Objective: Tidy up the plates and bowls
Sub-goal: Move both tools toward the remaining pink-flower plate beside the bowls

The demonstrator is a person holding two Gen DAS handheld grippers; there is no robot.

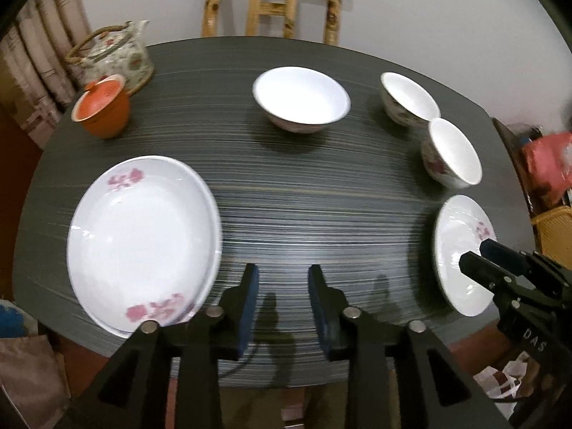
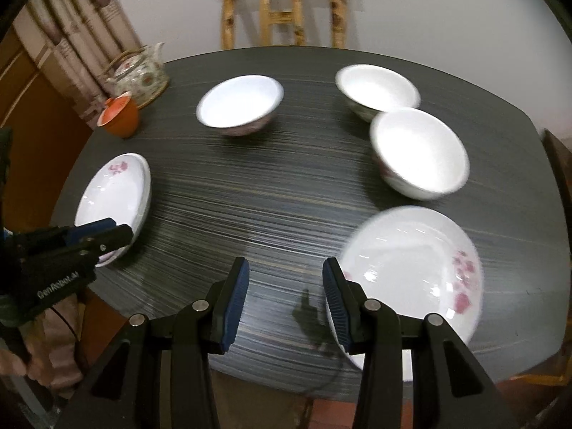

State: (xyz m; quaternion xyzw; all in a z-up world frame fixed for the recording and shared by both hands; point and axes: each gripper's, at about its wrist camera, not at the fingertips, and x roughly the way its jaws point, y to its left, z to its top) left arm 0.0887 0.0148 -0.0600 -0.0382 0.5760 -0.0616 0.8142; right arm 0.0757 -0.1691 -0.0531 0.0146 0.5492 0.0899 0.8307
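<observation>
Two white plates with pink flowers lie on the dark striped table [image 1: 293, 193]: a left plate [image 1: 143, 239] [image 2: 114, 200] and a right plate [image 1: 461, 250] [image 2: 411, 271]. Three white bowls stand at the back: a middle bowl [image 1: 300, 98] [image 2: 239, 103], a far right bowl [image 1: 407, 98] [image 2: 375, 89] and a nearer right bowl [image 1: 450, 152] [image 2: 418, 152]. My left gripper [image 1: 284, 275] [image 2: 118, 228] is open and empty, just right of the left plate. My right gripper [image 2: 284, 271] [image 1: 475, 254] is open and empty, its right finger at the right plate's near-left edge.
A flowered teapot [image 1: 114, 53] [image 2: 141, 71] and an orange lidded cup [image 1: 102, 105] [image 2: 119, 114] stand at the table's back left. A bamboo chair [image 1: 275, 7] [image 2: 286, 10] stands behind the table. Curtains hang at the left. Bags and a basket [image 1: 550, 178] sit to the right.
</observation>
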